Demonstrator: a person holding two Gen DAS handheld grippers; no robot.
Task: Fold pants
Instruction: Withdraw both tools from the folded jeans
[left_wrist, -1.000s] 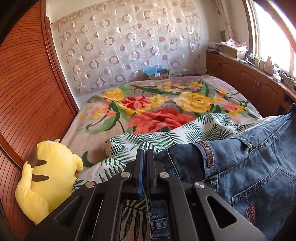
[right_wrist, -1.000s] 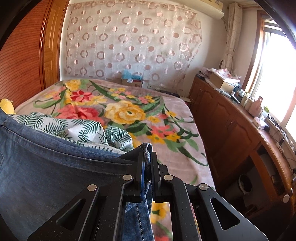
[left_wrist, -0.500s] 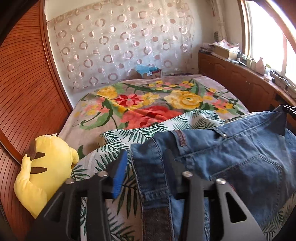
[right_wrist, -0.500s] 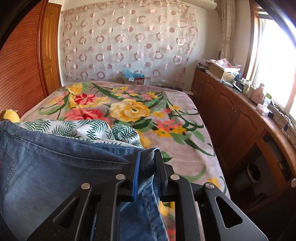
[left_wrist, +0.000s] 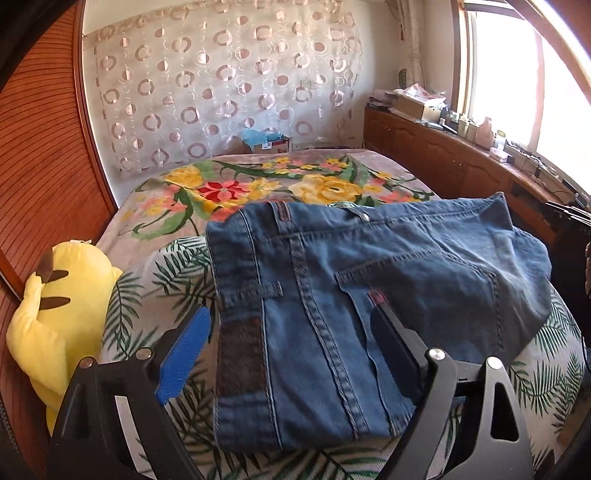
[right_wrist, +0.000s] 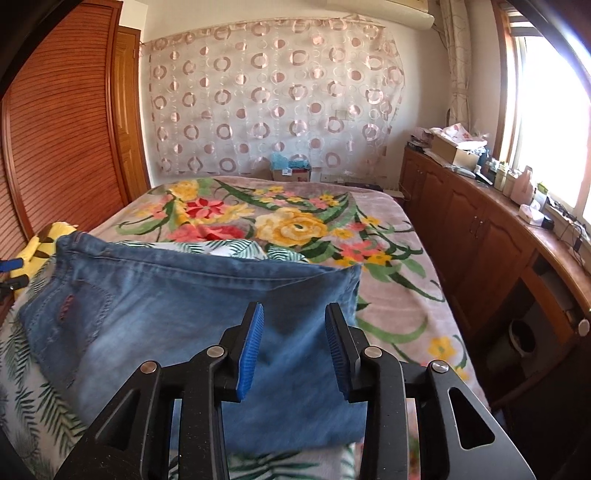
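Note:
Blue denim pants lie folded on a palm-leaf print cloth spread over the bed, waistband side to the left and a back pocket showing. My left gripper hovers over the waistband end, its jaws opening wide, pads clear of the denim. In the right wrist view the same pants fill the lower left. My right gripper sits above their right end with its jaws opening; the blue pads do not press the fabric.
A yellow plush toy sits against the wooden slatted door on the left. The floral blanket covers the far bed. Wooden cabinets with clutter on top line the right wall under the window. A cardboard box stands past the bed.
Both grippers were shut on the jeans' edges; now both have let go, opened and drawn back. The pants have dropped flat onto the leaf-print cloth.

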